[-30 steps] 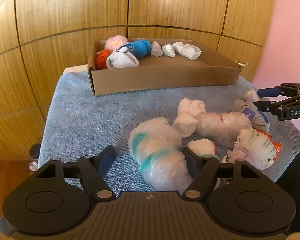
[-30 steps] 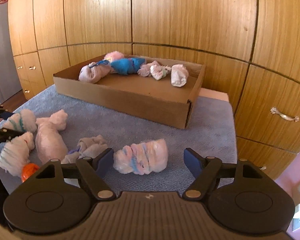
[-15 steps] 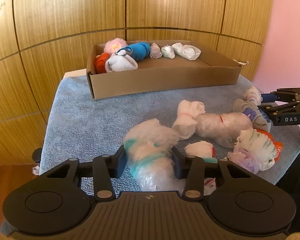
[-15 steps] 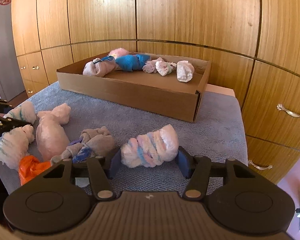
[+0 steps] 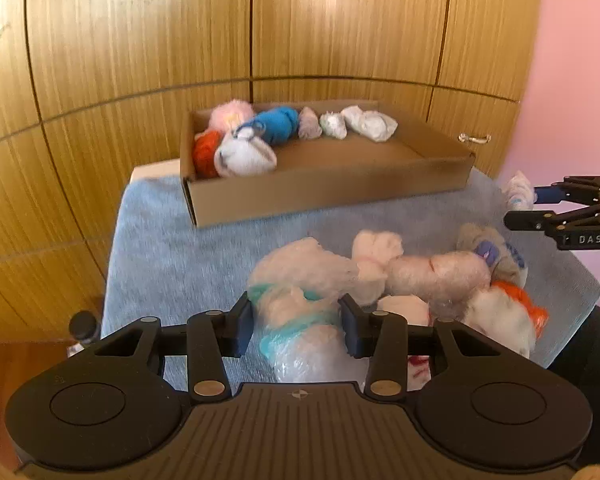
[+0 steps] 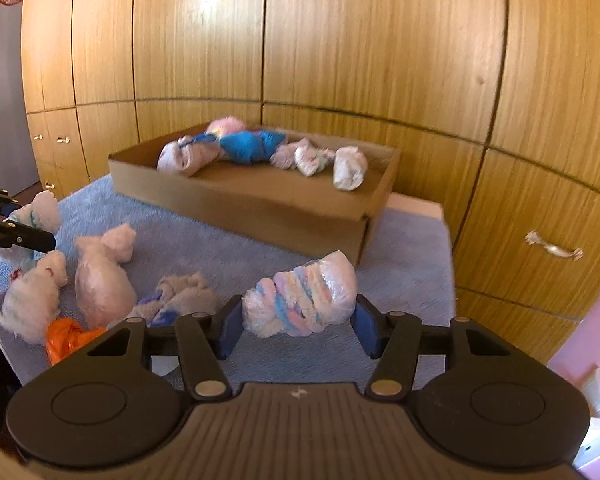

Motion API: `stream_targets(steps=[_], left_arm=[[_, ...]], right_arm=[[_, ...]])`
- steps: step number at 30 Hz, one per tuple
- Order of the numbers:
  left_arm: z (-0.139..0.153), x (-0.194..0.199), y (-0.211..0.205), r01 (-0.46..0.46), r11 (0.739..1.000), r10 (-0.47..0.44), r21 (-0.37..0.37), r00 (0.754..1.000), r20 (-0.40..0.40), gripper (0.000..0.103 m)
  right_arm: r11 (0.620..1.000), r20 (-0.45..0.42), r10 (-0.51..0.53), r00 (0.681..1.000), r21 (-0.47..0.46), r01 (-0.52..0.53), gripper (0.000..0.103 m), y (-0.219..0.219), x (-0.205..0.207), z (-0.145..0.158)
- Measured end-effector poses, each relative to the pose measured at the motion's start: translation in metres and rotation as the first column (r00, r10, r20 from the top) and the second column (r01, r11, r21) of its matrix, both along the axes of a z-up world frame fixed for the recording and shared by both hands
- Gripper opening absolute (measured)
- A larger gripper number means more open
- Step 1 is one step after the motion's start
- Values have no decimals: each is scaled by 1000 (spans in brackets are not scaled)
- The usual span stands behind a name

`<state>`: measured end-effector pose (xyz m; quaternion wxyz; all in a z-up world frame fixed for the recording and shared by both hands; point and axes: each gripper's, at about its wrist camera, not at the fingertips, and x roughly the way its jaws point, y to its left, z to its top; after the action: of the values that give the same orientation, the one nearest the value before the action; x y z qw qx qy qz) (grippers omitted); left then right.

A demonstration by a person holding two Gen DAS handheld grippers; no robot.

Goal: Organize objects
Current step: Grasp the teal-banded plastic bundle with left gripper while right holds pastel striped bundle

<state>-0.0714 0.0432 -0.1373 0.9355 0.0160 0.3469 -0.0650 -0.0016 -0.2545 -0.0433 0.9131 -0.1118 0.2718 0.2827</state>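
Note:
My left gripper is shut on a white fluffy sock bundle with teal bands, held just above the blue towel. My right gripper is shut on a pastel pink, blue and white striped bundle, lifted off the towel. That same right gripper shows at the right edge of the left wrist view. A cardboard box at the back holds several rolled bundles along its far wall. Several more bundles lie loose on the towel between the grippers.
Wooden cabinet doors rise close behind the box. The towel covers a small table whose bare corner shows beside the box. A metal drawer handle sticks out at the right. An orange bundle lies near the front edge.
Both grippers' jaws closed from wide onto their bundles. The two bundles have been lifted slightly, and both views tilted up a little toward the box.

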Motion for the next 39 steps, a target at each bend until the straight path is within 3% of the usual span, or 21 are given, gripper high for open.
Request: stream_targets(steps=[6, 14, 18, 21, 23, 26, 32, 39], left_arm=[[8, 11, 3, 3, 1000, -3, -13, 1000, 8, 51], [-17, 13, 5, -39, 999, 39, -15, 999, -27, 55], [-6, 3, 18, -70, 993, 69, -93, 998, -13, 58], [9, -4, 30, -101, 988, 104, -117, 994, 15, 51], [17, -4, 32, -102, 991, 105, -91, 994, 31, 36], [26, 3, 31, -91, 993, 95, -82, 994, 47, 27], [34, 24, 24, -57, 995, 65, -86, 994, 86, 21], [34, 31, 21, -37, 994, 46, -105, 996, 80, 13]], right_arm=[[999, 43, -29, 999, 20, 28, 53, -8, 7, 21], [999, 3, -19, 1000, 34, 19, 53, 2, 9, 7], [999, -4, -7, 1000, 46, 7, 53, 5, 6, 6], [999, 0, -4, 1000, 47, 4, 53, 6, 6, 8], [998, 2, -5, 1000, 63, 4, 53, 6, 5, 9], [998, 1, -4, 1000, 68, 4, 53, 9, 7, 11], [998, 20, -5, 1000, 63, 4, 53, 11, 11, 18], [999, 24, 8, 1000, 50, -10, 53, 14, 11, 23]])
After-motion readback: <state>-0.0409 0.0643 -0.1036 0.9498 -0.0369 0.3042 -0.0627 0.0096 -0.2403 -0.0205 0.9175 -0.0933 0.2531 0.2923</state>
